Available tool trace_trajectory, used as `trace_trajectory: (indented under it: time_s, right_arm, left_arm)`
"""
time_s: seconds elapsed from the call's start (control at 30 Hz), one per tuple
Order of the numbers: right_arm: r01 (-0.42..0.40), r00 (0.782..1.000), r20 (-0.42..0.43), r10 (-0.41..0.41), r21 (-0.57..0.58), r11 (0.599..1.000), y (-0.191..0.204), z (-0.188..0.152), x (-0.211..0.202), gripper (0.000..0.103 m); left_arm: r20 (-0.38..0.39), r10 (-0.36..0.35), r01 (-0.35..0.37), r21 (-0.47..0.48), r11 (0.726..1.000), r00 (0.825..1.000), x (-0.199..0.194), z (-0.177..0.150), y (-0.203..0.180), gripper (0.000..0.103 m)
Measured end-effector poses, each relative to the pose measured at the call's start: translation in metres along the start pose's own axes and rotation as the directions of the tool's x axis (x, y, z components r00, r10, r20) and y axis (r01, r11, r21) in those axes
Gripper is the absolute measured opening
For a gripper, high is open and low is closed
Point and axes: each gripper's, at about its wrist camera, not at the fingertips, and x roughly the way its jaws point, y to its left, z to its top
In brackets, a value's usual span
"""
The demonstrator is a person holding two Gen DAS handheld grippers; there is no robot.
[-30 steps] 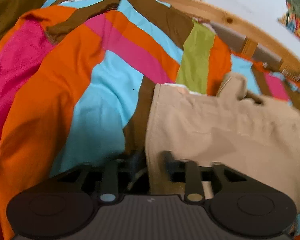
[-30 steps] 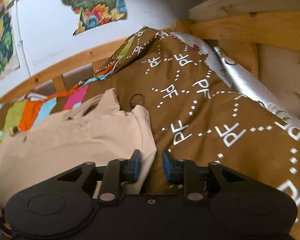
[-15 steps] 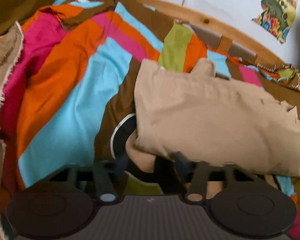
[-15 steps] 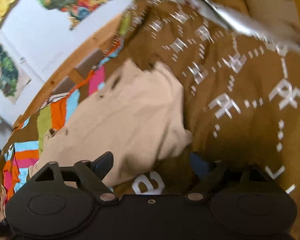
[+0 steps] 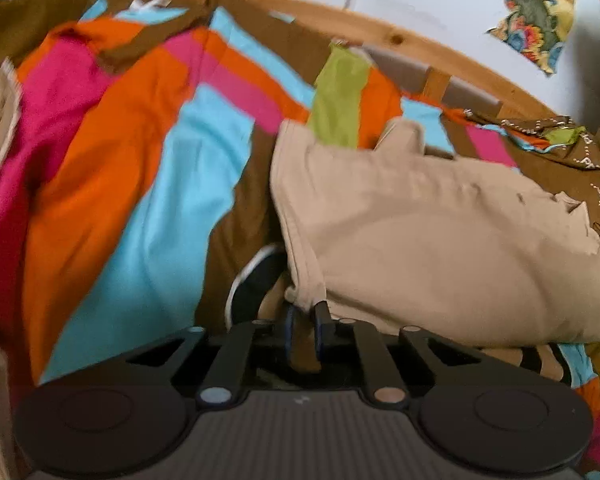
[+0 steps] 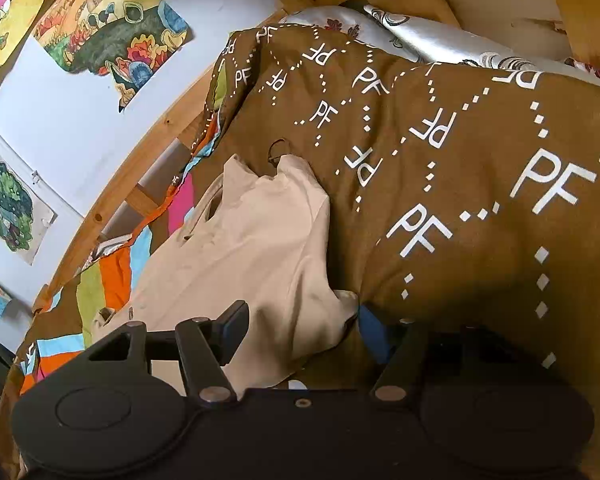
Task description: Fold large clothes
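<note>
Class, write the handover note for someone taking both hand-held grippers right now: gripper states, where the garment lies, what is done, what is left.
Left hand-held gripper: shut on the near hem corner of the beige cotton garment.
Right hand-held gripper: open, fingers astride the garment's other near corner, not yet pinching.
The garment lies spread on the striped multicoloured bed cover, its far end against the brown duvet printed with white PF letters.
Done: one corner gripped.
Left: probably close the right gripper, then make the fold.
</note>
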Motion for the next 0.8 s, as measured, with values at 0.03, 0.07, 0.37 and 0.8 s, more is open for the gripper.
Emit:
trace_trajectory:
  time_s: [0.03,0.07,0.37,0.8]
  right_arm:
    - [0.010,1.000,-0.018,-0.010,0.001,1.000,0.001,-0.001,0.000,0.063]
    - [0.020,0.999,-0.045,-0.020,0.014,1.000,0.002,-0.002,0.000,0.063]
    - [-0.055,0.993,-0.101,0.067,0.117,0.992,-0.004,-0.006,0.019,0.063]
    - [-0.071,0.994,0.085,0.062,0.114,0.991,-0.008,0.004,0.029,0.028]
  left_arm:
    - [-0.003,-0.006,0.006,-0.023,1.000,1.000,-0.004,-0.004,0.001,0.015]
    - [-0.009,-0.005,0.005,-0.041,0.999,1.000,-0.008,-0.007,0.002,0.016]
    - [-0.067,-0.231,0.204,-0.275,0.940,0.971,-0.006,-0.011,-0.001,0.066]
    - [0.012,-0.204,0.169,-0.612,0.773,0.979,0.046,0.012,0.041,0.041]
